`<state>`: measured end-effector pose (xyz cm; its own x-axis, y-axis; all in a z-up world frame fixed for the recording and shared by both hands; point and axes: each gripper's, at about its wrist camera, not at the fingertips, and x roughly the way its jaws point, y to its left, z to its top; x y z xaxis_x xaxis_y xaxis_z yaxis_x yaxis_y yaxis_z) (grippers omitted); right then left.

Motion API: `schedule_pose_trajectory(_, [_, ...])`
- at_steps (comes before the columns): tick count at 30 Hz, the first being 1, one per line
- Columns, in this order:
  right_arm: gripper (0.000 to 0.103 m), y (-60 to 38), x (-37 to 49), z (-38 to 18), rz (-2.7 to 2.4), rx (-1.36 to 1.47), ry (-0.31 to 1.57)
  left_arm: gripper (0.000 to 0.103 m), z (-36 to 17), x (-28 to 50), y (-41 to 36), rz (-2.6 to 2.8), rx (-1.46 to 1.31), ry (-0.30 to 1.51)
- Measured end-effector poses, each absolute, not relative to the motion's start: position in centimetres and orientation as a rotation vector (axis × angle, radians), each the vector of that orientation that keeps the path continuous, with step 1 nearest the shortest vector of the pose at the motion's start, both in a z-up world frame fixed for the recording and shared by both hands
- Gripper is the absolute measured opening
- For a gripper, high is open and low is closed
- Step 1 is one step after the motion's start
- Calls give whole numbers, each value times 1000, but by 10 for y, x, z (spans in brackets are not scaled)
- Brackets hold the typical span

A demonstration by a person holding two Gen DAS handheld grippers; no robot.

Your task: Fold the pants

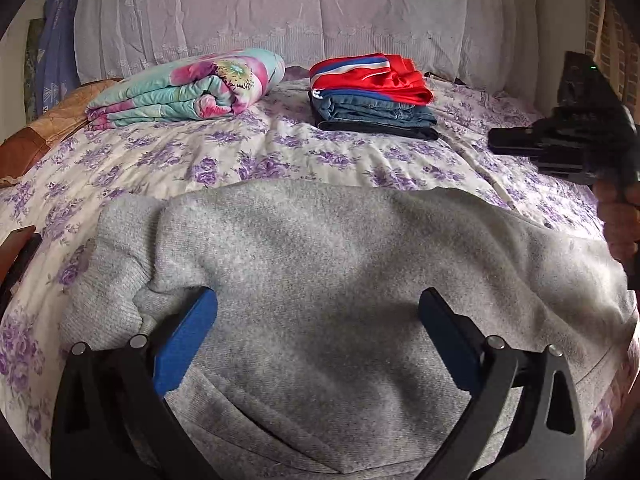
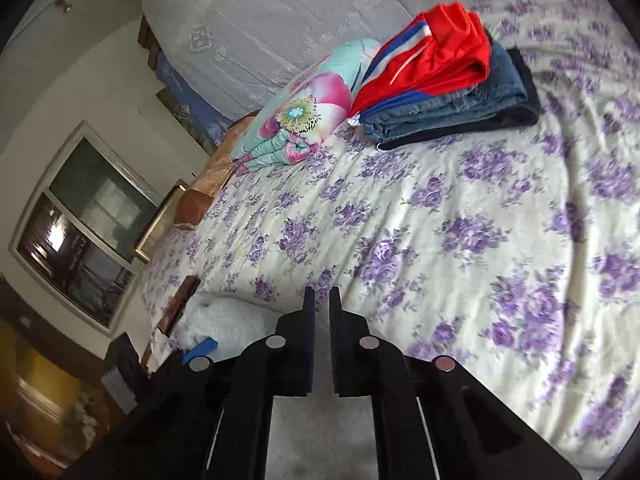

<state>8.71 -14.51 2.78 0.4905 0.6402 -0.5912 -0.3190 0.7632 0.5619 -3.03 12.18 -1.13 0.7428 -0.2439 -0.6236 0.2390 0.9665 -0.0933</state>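
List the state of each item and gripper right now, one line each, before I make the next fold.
Grey pants: spread on the bed, partly folded, held by neither gripper.
Left gripper: open, over the grey pants, empty.
Right gripper: nearly shut, narrow gap, nothing between the fingers.
Stack of folded clothes: red on top, denim under it, a dark piece beneath.
Floral quilt: folded, beside the stack.
Bedsheet: wrinkled.

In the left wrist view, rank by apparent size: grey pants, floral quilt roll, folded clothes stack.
1. grey pants, by far the largest in frame, though they lie right under the camera, so nearness inflates them.
2. floral quilt roll.
3. folded clothes stack, somewhat smaller than the roll; both sit about equally far back.
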Motion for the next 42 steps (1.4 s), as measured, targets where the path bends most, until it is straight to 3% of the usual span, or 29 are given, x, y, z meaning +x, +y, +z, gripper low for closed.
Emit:
schedule_pose_trajectory(4, [6, -120, 72, -7, 632, 278, 938, 98, -12, -30, 123, -266, -9, 683])
schedule_pose_trajectory(8, [6, -96, 26, -13, 648, 55, 864, 98, -12, -30, 122, -262, 0, 688])
schedule_pose_trajectory(23, [8, -121, 47, -6, 626, 182, 834, 98, -12, -28, 121, -263, 11, 695])
schedule_pose_trajectory(25, [47, -119, 54, -8, 645, 182, 859, 98, -12, -28, 121, -264, 11, 694])
schedule_pose_trajectory(26, [50, -116, 55, -8, 647, 171, 859, 98, -12, -28, 121, -264, 10, 694])
schedule_pose_trajectory(29, [48, -101, 55, -12, 636, 80, 893, 98, -12, -28, 121, -264, 10, 694])
schedule_pose_trajectory(31, [32, -98, 53, -14, 622, 61, 900, 98, -12, -28, 121, -265, 9, 693])
schedule_pose_trajectory(32, [31, -99, 50, -13, 631, 75, 900, 98, -12, -28, 121, -265, 9, 693])
schedule_pose_trajectory(42, [26, -130, 69, -3, 668, 294, 917, 98, -12, -29, 120, -266, 5, 691])
